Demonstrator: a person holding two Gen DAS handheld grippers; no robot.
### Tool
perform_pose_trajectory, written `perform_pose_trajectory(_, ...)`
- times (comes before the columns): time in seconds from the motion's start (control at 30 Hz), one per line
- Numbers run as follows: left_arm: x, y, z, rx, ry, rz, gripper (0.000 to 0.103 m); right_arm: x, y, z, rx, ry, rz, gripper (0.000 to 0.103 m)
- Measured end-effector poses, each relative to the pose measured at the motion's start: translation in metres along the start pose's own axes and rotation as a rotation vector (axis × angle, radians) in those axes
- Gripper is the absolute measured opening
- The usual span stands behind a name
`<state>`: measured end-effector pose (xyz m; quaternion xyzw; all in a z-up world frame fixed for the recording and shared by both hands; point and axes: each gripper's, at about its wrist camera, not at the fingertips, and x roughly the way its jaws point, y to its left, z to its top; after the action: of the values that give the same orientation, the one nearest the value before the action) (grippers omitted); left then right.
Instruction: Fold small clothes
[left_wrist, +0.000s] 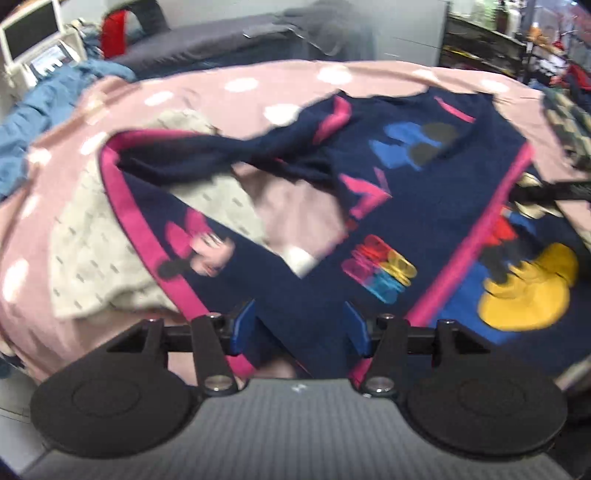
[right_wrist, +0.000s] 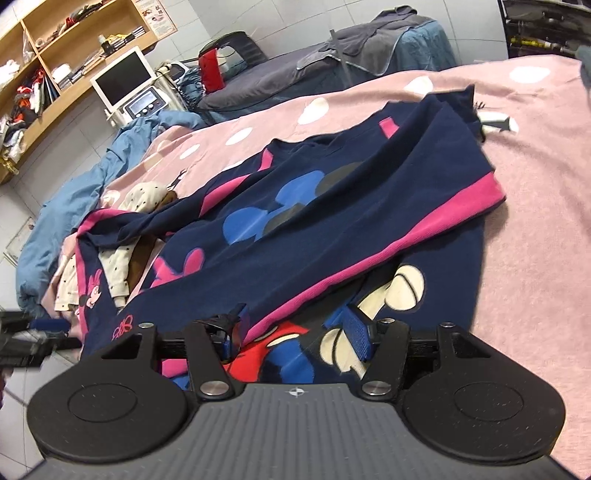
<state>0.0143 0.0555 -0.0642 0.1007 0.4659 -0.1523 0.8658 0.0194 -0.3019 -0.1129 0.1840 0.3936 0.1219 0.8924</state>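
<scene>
Lying spread over a pink blanket (right_wrist: 535, 206) with white dots, the navy garment (right_wrist: 332, 221) with pink trim and cartoon prints fills the middle of both views, its upper layer folded over so a pink band runs diagonally from about 7 o'clock toward 2 o'clock in the right wrist view. The left gripper (left_wrist: 300, 326) hangs low over the garment's near edge with its blue pads (left_wrist: 243, 325) standing apart; navy cloth lies in the gap between them, but the pads do not press on it, so the gripper is open. That view is blurred, and a loose navy fold (left_wrist: 207, 155) of the garment drapes across at about 10 o'clock, over a cream patterned garment (left_wrist: 92, 236) that lies on the blanket to the left. The right gripper (right_wrist: 297, 332) sits at the garment's near edge with its jaws apart; the right blue pad (right_wrist: 356, 332) shows clearly beside the printed cloth, while the left one is mostly hidden under a fold of navy and pink fabric, so whether it pinches the cloth cannot be told. A blue cloth (right_wrist: 74, 192) is heaped off the blanket's edge at 9 o'clock in the right view, with a white monitor (right_wrist: 122, 77) and wooden shelves (right_wrist: 55, 55) beyond it at 11 o'clock.
</scene>
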Motion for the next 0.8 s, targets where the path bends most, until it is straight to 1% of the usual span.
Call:
perform_pose_trajectory(0.07,0.0,0.007,-0.008,-0.013,0.002,-0.01,0.06,-0.009,0.006,0.001,-0.081,-0.009,-0.044,0.094)
perform_pose_trajectory(0.1,-0.001,0.011,-0.013,-0.02,-0.007,-0.017,0.06,-0.015,0.007,0.0,-0.113,-0.015,-0.062,0.094)
perform_pose_trajectory(0.13,-0.001,0.015,-0.018,-0.034,-0.013,-0.03,0.06,-0.022,0.006,-0.002,-0.128,-0.02,-0.07,0.095)
perform_pose_trajectory(0.17,-0.001,0.021,-0.022,-0.053,-0.017,-0.06,0.06,-0.029,0.002,-0.004,-0.126,-0.023,-0.074,0.095)
perform_pose_trajectory(0.23,0.001,0.03,-0.03,-0.096,-0.01,-0.135,0.06,-0.045,-0.007,-0.011,-0.099,-0.026,-0.085,0.095)
perform_pose_trajectory(0.3,0.004,0.034,-0.036,-0.108,0.025,-0.175,0.059,-0.058,-0.015,-0.019,-0.071,-0.002,-0.097,0.095)
perform_pose_trajectory(0.37,0.005,0.032,-0.042,-0.078,0.043,-0.162,0.059,-0.073,-0.021,-0.029,-0.029,0.019,-0.094,0.095)
perform_pose_trajectory(0.4,0.005,0.032,-0.045,-0.07,0.043,-0.165,0.059,-0.081,-0.023,-0.036,-0.006,0.028,-0.078,0.095)
perform_pose_trajectory(0.47,0.01,0.033,-0.051,-0.082,0.036,-0.173,0.059,-0.094,-0.028,-0.049,0.047,0.049,-0.038,0.095)
perform_pose_trajectory(0.53,0.017,0.037,-0.055,-0.109,0.03,-0.171,0.057,-0.101,-0.03,-0.062,0.084,0.08,-0.018,0.095)
perform_pose_trajectory(0.57,0.02,0.039,-0.056,-0.129,0.027,-0.194,0.054,-0.106,-0.03,-0.066,0.093,0.075,-0.016,0.095)
perform_pose_trajectory(0.63,0.026,0.04,-0.054,-0.157,0.033,-0.251,0.044,-0.111,-0.028,-0.072,0.102,0.076,-0.011,0.095)
perform_pose_trajectory(0.67,0.029,0.038,-0.051,-0.158,0.037,-0.263,0.037,-0.112,-0.027,-0.073,0.101,0.078,-0.007,0.095)
perform_pose_trajectory(0.73,0.033,0.035,-0.047,-0.158,0.025,-0.27,0.033,-0.11,-0.025,-0.074,0.101,0.081,0.0,0.095)
perform_pose_trajectory(0.8,0.037,0.037,-0.044,-0.182,0.015,-0.306,0.014,-0.109,-0.023,-0.073,0.103,0.079,0.003,0.095)
